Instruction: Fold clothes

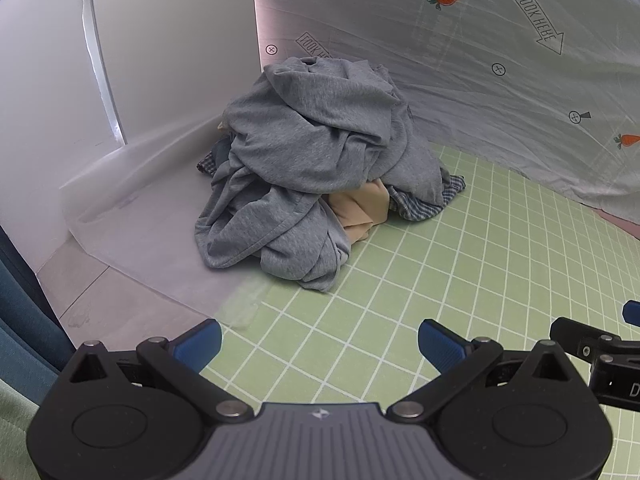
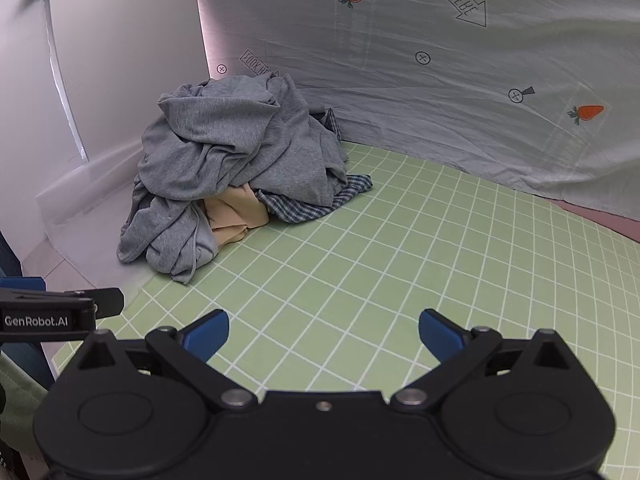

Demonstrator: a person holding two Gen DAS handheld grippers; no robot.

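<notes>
Left tongs (image 1: pixel 319 343), right tongs (image 2: pixel 324 332) spread, empty. Ahead: crumpled grey jersey garment (image 1: pixel 320 152) atop peach cloth (image 1: pixel 362 210), blue checked shirt (image 1: pixel 424 200). Risk: pinch drags several layers together.

The green grid mat (image 2: pixel 400 264) on the worktop lies bare from both tools up to the pile of clothes (image 2: pixel 236 168). The pile fills the far left corner. A white wall (image 1: pixel 160 60) and a hanging sheet (image 2: pixel 440 100) block the way behind it.
</notes>
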